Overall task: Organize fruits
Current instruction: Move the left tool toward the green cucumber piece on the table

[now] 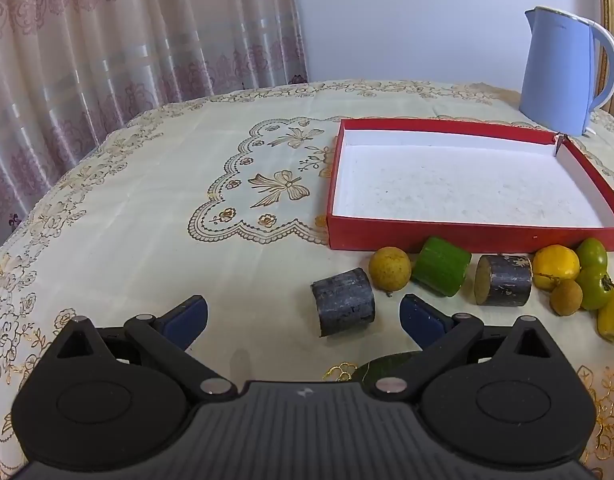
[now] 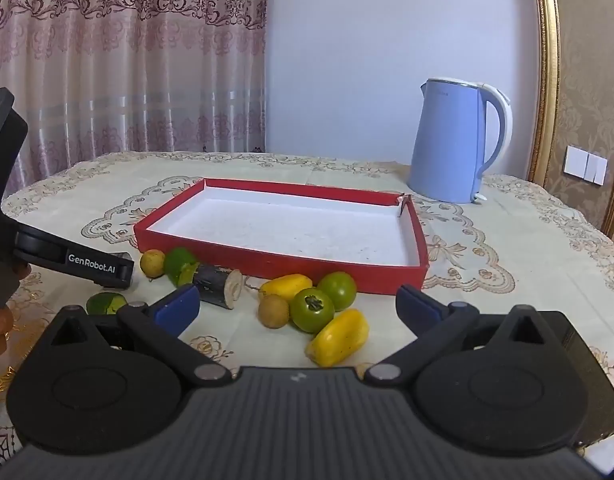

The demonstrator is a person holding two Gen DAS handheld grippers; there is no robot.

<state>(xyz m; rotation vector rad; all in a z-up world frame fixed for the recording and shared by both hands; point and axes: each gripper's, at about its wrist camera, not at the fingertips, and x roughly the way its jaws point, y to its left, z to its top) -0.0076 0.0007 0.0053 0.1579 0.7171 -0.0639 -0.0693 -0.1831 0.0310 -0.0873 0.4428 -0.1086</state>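
Table [image 1: 147,208] with embroidered cloth fills both views, bare at left of left wrist frame, rounded edge meeting curtain [image 1: 107,40] upper left. Red tray [image 1: 447,236] right of centre, nothing in it; blue kettle [image 1: 555,68] behind, upper right. Fruits [image 2: 313,306] strung along tray's near wall, outside it. Left gripper [image 1: 303,316] and right gripper [image 2: 297,306] both spread wide, holding nothing.
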